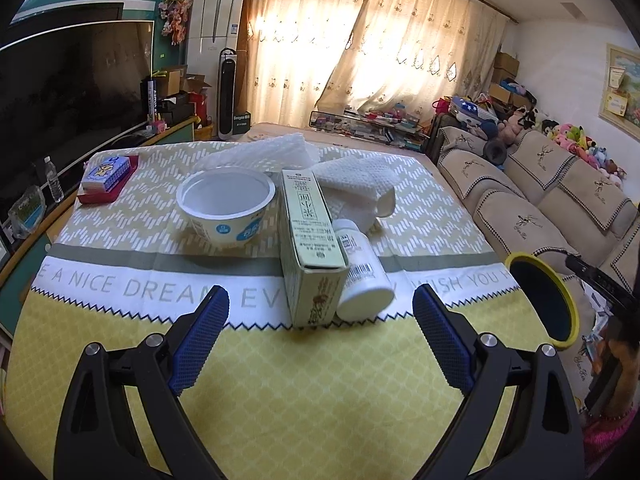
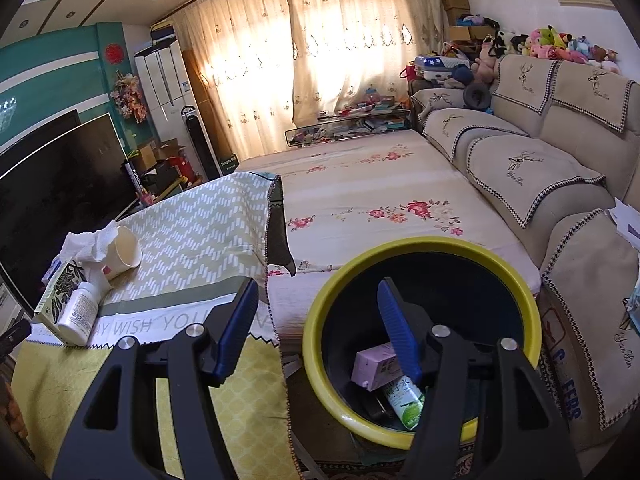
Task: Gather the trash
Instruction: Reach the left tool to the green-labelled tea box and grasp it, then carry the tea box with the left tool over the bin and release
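Observation:
On the table, in the left wrist view, lie a green carton box (image 1: 310, 248), a white pill bottle (image 1: 362, 272) on its side against it, a white paper bowl (image 1: 226, 206), a crumpled paper towel (image 1: 356, 184) and bubble wrap (image 1: 264, 152). My left gripper (image 1: 320, 312) is open and empty, just short of the box and bottle. My right gripper (image 2: 318, 312) is open and empty above the yellow-rimmed black bin (image 2: 424, 248), which holds a purple box (image 2: 374, 364) and a green packet (image 2: 406, 400). The bottle (image 2: 78, 314), box (image 2: 56, 292) and a paper cup (image 2: 124, 252) show at left.
A red tray with a blue card box (image 1: 108, 178) sits at the table's far left. A TV (image 1: 68, 92) stands to the left, a sofa (image 2: 532, 168) to the right. The bin's rim (image 1: 560, 292) shows beside the table's right edge. A floral-covered surface (image 2: 368, 200) lies beyond.

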The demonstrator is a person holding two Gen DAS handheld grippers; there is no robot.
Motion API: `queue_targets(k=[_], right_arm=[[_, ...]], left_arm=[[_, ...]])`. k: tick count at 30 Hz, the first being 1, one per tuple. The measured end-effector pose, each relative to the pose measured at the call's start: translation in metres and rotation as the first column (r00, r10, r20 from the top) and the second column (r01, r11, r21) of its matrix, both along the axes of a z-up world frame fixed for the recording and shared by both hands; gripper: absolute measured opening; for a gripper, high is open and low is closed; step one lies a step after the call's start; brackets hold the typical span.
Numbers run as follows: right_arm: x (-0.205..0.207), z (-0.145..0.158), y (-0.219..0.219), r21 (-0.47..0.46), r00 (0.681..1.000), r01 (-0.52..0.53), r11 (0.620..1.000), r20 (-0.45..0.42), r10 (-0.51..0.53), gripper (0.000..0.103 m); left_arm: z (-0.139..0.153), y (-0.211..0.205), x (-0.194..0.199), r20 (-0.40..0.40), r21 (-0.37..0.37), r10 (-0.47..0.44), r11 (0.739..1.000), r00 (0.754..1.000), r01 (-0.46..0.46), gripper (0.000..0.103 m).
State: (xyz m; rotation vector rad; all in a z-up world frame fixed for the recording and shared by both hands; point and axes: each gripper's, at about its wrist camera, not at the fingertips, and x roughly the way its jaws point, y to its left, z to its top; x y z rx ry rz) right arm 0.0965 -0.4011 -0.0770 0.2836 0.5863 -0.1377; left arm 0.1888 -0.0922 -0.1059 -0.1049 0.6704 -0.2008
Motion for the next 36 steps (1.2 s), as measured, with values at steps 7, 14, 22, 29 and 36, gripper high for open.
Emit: queue_targets(k=[7, 14, 22, 29, 36], right_arm=[[0.001, 0.001, 0.001, 0.002, 1.000, -0.003, 1.000, -0.002, 0.003, 0.061], [0.004, -0.005, -0.002, 0.013, 1.000, -0.006, 1.000, -0.012, 0.006, 0.061], [0.006, -0.010, 0.000, 0.022, 1.000, -0.017, 1.000, -0.017, 0.017, 0.062], [0.003, -0.007, 0.001, 0.021, 1.000, -0.023, 1.000, -0.010, 0.024, 0.062], [0.002, -0.005, 0.003, 0.024, 0.999, -0.032, 0.999, -0.009, 0.032, 0.063]], left_arm=[[-0.012, -0.009, 0.031, -0.040, 0.008, 0.021, 1.000, 0.999, -0.021, 0.076], [-0.019, -0.012, 0.044, -0.059, 0.024, 0.033, 0.999, 0.998, -0.032, 0.063], [-0.022, -0.011, 0.048, -0.053, 0.020, 0.045, 0.999, 0.998, -0.044, 0.042], [-0.018, -0.007, 0.040, -0.028, 0.020, 0.061, 0.998, 0.998, -0.060, 0.031], [-0.009, 0.005, 0.018, -0.012, 0.008, 0.062, 0.998, 0.998, -0.062, 0.030]])
